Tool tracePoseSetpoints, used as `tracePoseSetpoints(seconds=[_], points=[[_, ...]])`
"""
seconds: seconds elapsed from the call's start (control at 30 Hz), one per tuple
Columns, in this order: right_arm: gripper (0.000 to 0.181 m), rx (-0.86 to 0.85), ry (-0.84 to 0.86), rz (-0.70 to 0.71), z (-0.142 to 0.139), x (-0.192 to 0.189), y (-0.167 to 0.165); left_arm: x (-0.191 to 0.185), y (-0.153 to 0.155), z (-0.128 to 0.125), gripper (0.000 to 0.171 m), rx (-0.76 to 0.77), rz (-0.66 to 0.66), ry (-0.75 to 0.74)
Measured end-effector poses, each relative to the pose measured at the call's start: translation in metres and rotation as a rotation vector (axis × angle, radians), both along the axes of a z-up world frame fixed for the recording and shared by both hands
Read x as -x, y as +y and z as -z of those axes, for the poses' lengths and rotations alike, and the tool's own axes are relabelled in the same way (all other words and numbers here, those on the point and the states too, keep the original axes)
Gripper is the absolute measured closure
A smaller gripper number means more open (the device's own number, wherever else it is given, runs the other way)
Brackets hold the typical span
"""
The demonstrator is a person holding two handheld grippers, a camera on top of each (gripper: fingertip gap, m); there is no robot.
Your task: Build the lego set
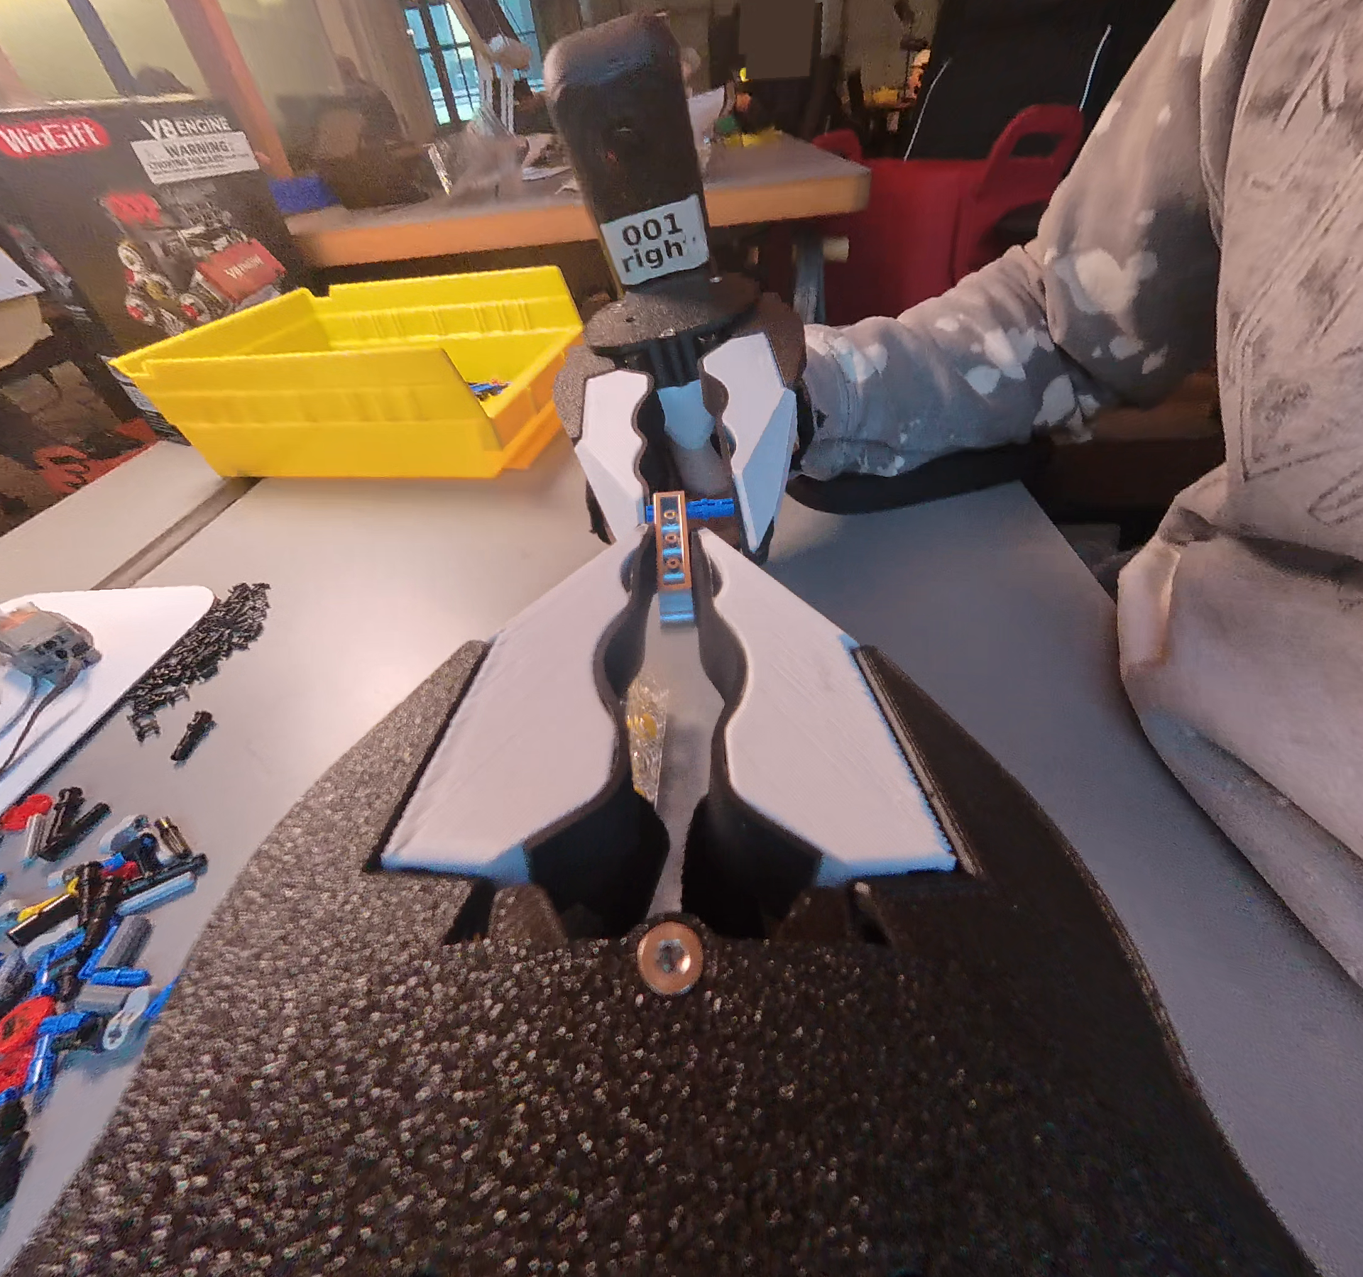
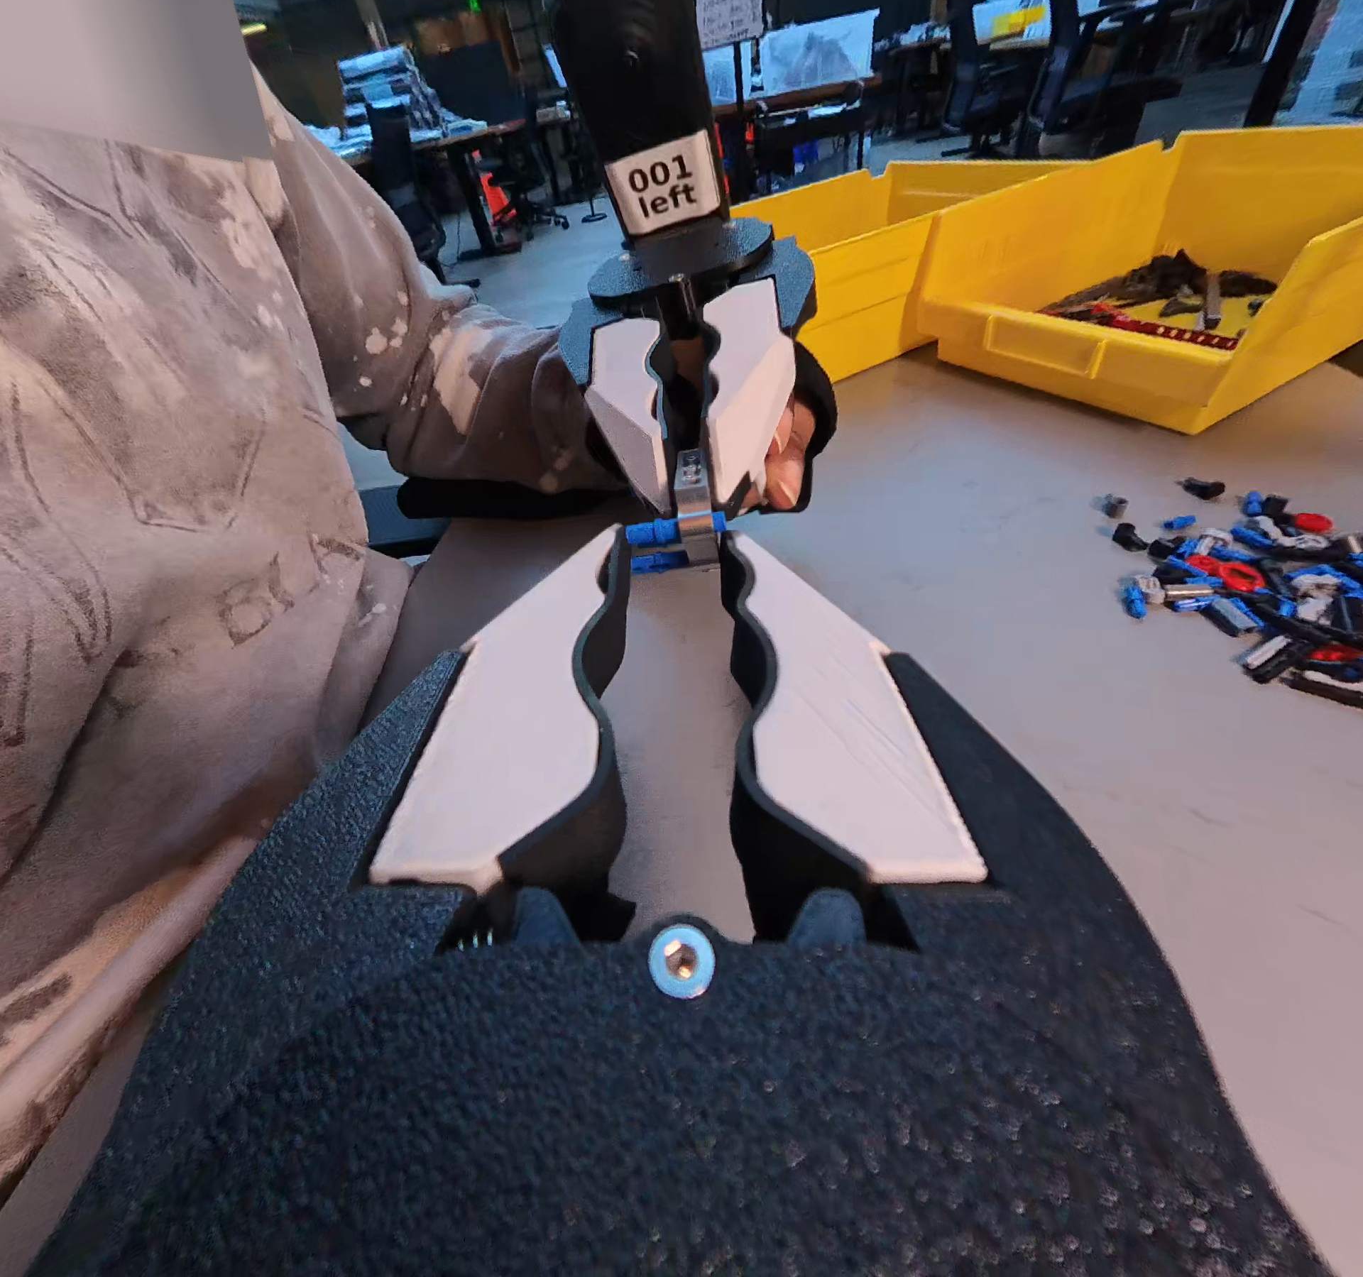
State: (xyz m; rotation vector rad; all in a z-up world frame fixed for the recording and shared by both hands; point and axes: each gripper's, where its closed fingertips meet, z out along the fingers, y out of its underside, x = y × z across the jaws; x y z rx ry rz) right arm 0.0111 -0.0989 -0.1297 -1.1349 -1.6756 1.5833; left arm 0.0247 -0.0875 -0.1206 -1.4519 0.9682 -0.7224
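My left gripper (image 1: 673, 541) is shut on a short grey beam with holes (image 1: 673, 550) and holds it upright above the grey table (image 1: 413, 578). A blue pin (image 1: 712, 508) sticks sideways through the beam's far end. My right gripper (image 2: 673, 541) faces the left one and is closed across the blue pin (image 2: 653, 532) and the beam (image 2: 697, 530). One fingertip is at the pin's end, the other at the beam's side. A second blue pin shows just below. The left gripper (image 2: 693, 497) and the right gripper (image 1: 693, 545) each show in the other's view.
Yellow bins (image 1: 332, 386) stand at the back; one bin (image 2: 1106, 327) holds dark parts. A pile of blue, black and red parts (image 2: 1268, 600) lies beside the grippers. Black pins (image 1: 199, 644) and a grey motor (image 1: 44, 640) on a white sheet lie left. A person's sleeve (image 1: 1032, 356) is close. Less than 4 cm separates the two grippers' tips.
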Motion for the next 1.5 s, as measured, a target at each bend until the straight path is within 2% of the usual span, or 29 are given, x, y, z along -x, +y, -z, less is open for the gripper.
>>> tracePoseSetpoints(seconds=[0.13,0.3,0.4,0.6,0.73,0.93,1.1,1.43,1.47,1.5], points=[[0.162,-0.132,0.011,0.077,0.000,0.002,0.007,0.005,0.004,0.005,0.164,0.017,-0.017,0.022],[0.162,-0.130,-0.002,0.097,-0.002,-0.001,0.015,0.007,0.006,0.010,0.163,0.018,-0.038,0.080],[0.162,-0.064,0.021,0.110,-0.010,0.000,0.017,0.007,0.009,0.007,0.163,0.019,-0.055,0.052],[0.160,0.199,0.086,0.149,-0.033,0.005,0.026,0.010,0.019,-0.012,0.162,-0.066,-0.146,-0.107],[0.162,0.101,0.050,0.175,-0.023,0.006,0.028,0.007,0.020,-0.001,0.160,-0.002,-0.131,-0.048],[0.162,-0.184,0.068,0.206,-0.021,0.007,0.017,0.007,0.012,-0.003,0.164,0.002,-0.079,-0.016],[0.160,-0.107,0.131,0.185,-0.037,0.004,0.012,0.006,0.007,-0.021,0.165,-0.108,-0.093,-0.075],[0.164,-0.154,0.199,0.187,-0.053,-0.002,0.005,-0.001,-0.001,-0.037,0.165,-0.054,-0.012,-0.266],[0.176,-0.138,0.196,0.198,-0.053,-0.002,0.007,-0.002,-0.003,-0.037,0.165,-0.065,-0.005,-0.265],[0.176,-0.102,0.202,0.189,-0.054,-0.002,0.007,-0.002,-0.003,-0.037,0.165,-0.073,-0.005,-0.261]])
